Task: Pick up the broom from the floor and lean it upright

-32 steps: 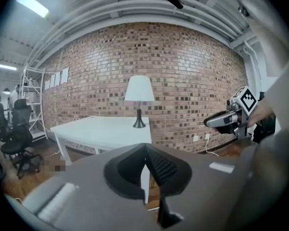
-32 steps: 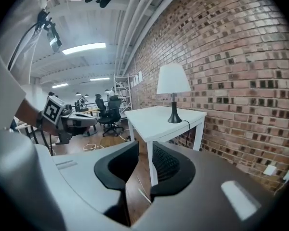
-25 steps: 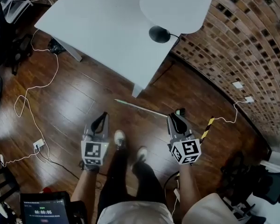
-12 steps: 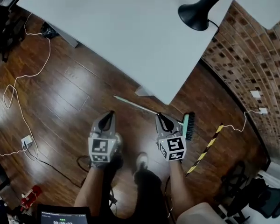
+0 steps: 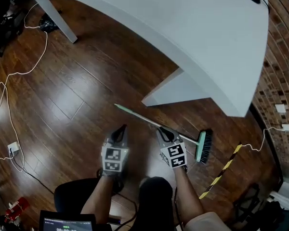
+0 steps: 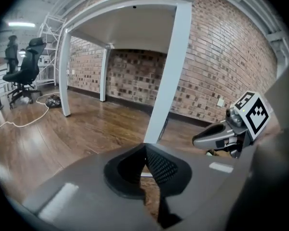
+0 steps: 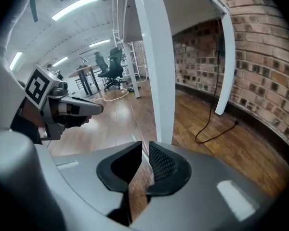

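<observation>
Closest to the camera, the person's two forearms reach forward over the dark wooden floor (image 5: 72, 95), and a small screen (image 5: 67, 221) shows at the bottom edge. The left hand-held gripper (image 5: 121, 128) is low over the floor; in the left gripper view its jaws meet at the tips, with nothing between them. Beside it, the right hand-held gripper (image 5: 162, 130) has its jaws a narrow gap apart. They have just been opening a little, and only floor shows through the gap. The broom (image 5: 139, 116) lies flat on the floor. Its pale handle runs diagonally just at the tips of the right hand-held gripper, but I cannot tell whether they touch it. Its brush head (image 5: 203, 147), with dark bristles, lies to the right, near a yellow and black striped tape (image 5: 226, 166). Beyond the broom stands the white support panel (image 5: 178, 90) of the white worktop (image 5: 183, 28). A white cable (image 5: 19, 73) winds over the floor at the far left, and a brick wall (image 5: 282, 71) closes the right side.
</observation>
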### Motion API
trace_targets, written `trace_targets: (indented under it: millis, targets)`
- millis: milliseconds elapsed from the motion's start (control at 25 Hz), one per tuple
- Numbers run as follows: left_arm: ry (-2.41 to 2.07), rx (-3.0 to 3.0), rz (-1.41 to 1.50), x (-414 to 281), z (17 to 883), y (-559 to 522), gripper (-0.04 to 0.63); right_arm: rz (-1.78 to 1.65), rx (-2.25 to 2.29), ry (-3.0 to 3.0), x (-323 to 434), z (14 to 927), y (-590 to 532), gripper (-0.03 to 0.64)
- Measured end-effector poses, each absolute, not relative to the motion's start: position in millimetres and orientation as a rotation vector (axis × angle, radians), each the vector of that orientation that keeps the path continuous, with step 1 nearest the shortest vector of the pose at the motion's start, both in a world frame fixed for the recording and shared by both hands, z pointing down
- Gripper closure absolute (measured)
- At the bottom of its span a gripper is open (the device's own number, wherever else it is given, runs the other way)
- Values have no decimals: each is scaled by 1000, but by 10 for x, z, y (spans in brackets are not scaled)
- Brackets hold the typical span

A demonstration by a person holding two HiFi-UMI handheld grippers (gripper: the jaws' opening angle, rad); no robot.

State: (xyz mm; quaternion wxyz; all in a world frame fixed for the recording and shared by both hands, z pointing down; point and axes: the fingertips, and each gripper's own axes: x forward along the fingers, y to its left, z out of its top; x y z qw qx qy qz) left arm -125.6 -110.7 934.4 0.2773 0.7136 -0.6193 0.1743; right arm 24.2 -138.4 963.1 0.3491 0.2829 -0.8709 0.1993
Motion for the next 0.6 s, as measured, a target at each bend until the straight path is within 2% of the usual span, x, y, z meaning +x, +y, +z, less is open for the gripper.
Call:
trace_targets:
  millis: [240, 600]
  targets:
    - [-1693, 1831, 449, -1176, 10315, -1258, 594, 448, 608, -2226, 157, 10657, -1584, 549]
    - [-1734, 1822, 449, -1233, 10854, -1298, 594, 363, 449, -2189, 8, 11419, -1585, 517]
